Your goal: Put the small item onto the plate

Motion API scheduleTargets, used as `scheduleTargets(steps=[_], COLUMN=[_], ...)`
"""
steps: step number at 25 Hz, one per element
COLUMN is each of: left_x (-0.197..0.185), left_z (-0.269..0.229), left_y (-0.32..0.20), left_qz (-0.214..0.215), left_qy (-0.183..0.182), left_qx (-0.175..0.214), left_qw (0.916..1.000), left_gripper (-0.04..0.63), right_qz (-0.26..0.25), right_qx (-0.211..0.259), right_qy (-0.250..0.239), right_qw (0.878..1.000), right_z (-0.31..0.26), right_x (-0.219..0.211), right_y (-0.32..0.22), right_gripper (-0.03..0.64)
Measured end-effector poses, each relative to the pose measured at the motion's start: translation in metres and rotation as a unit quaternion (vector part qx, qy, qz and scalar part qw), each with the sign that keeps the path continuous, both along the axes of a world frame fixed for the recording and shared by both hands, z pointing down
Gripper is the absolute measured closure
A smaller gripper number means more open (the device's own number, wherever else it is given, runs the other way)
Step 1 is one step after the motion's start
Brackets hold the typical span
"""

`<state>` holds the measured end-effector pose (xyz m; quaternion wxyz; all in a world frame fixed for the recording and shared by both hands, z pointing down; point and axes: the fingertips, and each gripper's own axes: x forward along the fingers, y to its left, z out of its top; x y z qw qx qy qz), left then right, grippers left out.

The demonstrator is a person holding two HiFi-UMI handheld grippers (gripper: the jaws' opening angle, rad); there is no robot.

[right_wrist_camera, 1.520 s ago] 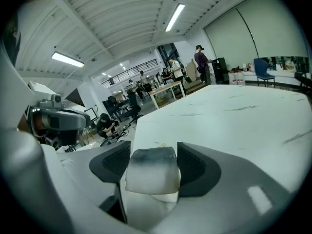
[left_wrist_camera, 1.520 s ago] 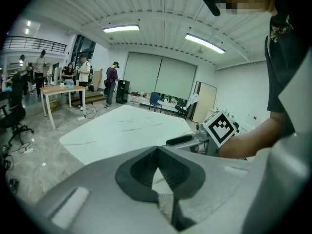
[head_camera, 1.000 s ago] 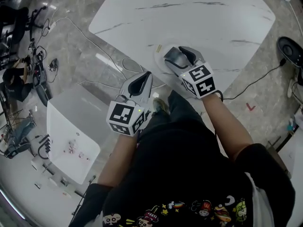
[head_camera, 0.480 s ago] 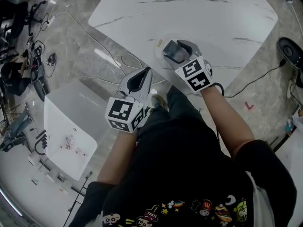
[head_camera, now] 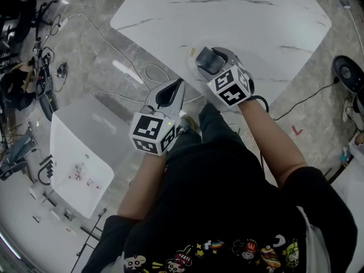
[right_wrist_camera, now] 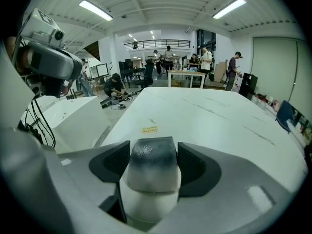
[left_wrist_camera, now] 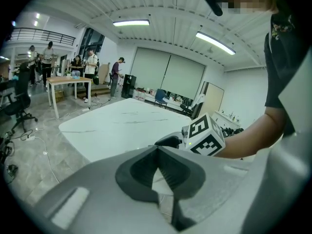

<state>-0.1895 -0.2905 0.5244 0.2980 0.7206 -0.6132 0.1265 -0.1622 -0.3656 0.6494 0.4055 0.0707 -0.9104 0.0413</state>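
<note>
My right gripper (head_camera: 210,60) hangs over the near edge of the white marble table (head_camera: 244,21), shut on a small block with a dark top and a white lower half (head_camera: 207,58). In the right gripper view the block (right_wrist_camera: 152,169) fills the gap between the dark pads (right_wrist_camera: 195,165), and a white plate (right_wrist_camera: 146,213) lies just under it. Only a sliver of the plate's rim (head_camera: 191,68) shows in the head view. My left gripper (head_camera: 179,85) is off the table, left of the plate, jaws pressed together with nothing in them (left_wrist_camera: 157,149).
A low white table (head_camera: 74,147) stands on the floor at the left, with small parts on it. Cables (head_camera: 151,73) run over the floor beside the marble table. A yellow sticker (right_wrist_camera: 149,129) lies on the tabletop beyond the plate. People stand at a far desk (right_wrist_camera: 185,74).
The right gripper has shifted a little left and away over the plate, still holding the block, and its marker cube has turned. The left gripper has hardly moved.
</note>
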Motion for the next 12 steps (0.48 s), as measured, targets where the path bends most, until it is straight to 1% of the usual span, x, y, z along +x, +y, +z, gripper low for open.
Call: scheduleTargets(steps=[4,9,12], left_x=[-0.001,-0.002,-0.003], left_z=[-0.008,-0.014,-0.019], left_y=[0.002,0.006,0.01], left_qz=[-0.003,-0.009,-0.01], left_qy=[-0.004,-0.008,-0.013], left_qx=[0.01,0.02,0.023], left_qw=[0.9999,0.9997,0.9996], left_gripper=[0.594,0.594,0.595], right_qz=[0.004,0.005,0.008], right_qx=[0.002,0.021,0.023], right_qy=[0.008,0.02,0.023], right_qw=[1.0,1.0,0.999], right_z=[0.001,0.007,0.007], right_x=[0.001,0.001,0.001], right_y=[0.001,0.001,0.002], right_gripper=[0.281,0.273,0.275])
